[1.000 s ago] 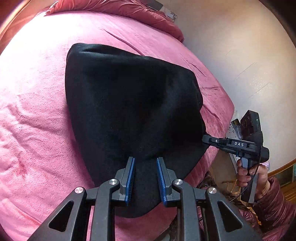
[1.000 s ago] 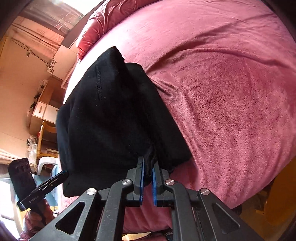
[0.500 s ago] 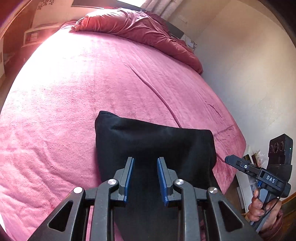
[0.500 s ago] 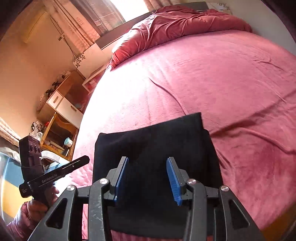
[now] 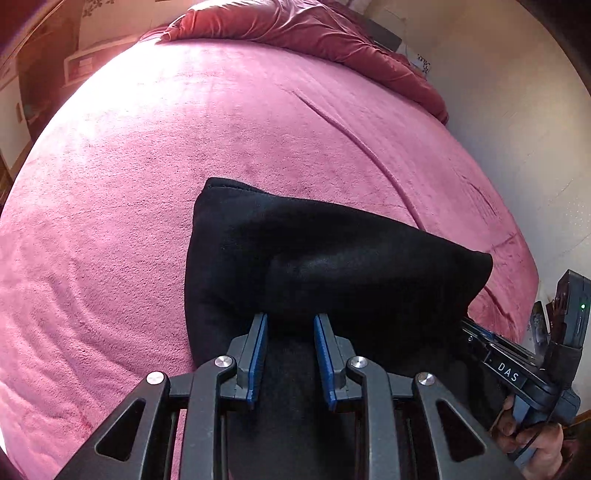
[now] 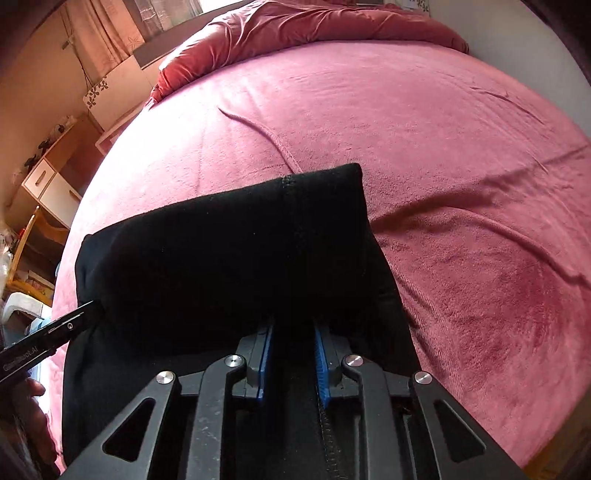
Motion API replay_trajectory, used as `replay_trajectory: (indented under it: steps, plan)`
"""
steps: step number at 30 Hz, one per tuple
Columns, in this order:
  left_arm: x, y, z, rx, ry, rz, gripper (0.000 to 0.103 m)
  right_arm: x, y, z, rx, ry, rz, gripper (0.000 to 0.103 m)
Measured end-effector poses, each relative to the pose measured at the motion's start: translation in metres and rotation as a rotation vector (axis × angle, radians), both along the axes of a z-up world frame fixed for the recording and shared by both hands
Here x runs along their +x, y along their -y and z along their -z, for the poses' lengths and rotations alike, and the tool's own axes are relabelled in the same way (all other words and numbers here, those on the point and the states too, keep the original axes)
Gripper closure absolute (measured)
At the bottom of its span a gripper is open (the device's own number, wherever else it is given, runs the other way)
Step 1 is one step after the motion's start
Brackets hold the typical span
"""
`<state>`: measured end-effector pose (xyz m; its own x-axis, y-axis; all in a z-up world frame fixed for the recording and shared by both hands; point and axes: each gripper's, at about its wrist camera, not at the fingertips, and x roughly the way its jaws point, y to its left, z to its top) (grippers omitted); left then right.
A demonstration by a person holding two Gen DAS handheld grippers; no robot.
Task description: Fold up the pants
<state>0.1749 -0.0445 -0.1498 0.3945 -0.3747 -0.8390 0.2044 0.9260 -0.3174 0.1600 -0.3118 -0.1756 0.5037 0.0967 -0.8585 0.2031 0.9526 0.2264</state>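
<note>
The left hand-held gripper (image 5: 289, 321) is hovering low over the near edge of the black pants (image 5: 332, 258), its blue pads (image 5: 258, 354) standing a little apart with dark cloth lying between and beneath them; whether the pads are pressing that cloth cannot be told. The right hand-held gripper (image 6: 293, 332) is sitting at the same near edge from the other side, its jaws having just been closing, a narrow gap between the blue pads (image 6: 266, 363) and black fabric filling it, though a firm clamp cannot be told either. In the left view the right hand-held gripper is showing at the lower right, gripped by a person's hand (image 5: 532, 435), its tip touching the bundle's corner. The pants are lying folded into a thick, rounded bundle near the close edge of the bed (image 6: 443, 166), on a pink fleece cover. A crumpled red quilt (image 6: 314, 26) is lying along the far end of the bed. Beyond the bed's left side, a wooden cabinet (image 6: 48, 184) with white drawers is standing against the wall; its contents are too small to tell.
</note>
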Motion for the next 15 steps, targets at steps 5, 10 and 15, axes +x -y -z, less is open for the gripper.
replay_trajectory:
  steps: [5,10,15]
  plan:
    - [-0.018,0.003,-0.017,0.05,0.078,-0.004,0.065,-0.018,0.004,-0.01,0.02,0.05,-0.047,0.081]
    - [-0.041,-0.009,-0.031,0.085,0.144,-0.011,0.042,-0.031,0.025,-0.031,0.108,0.09,-0.053,0.06]
    - [-0.052,-0.023,-0.032,0.079,0.144,-0.014,0.033,-0.039,0.04,-0.041,0.143,0.108,-0.038,0.047]
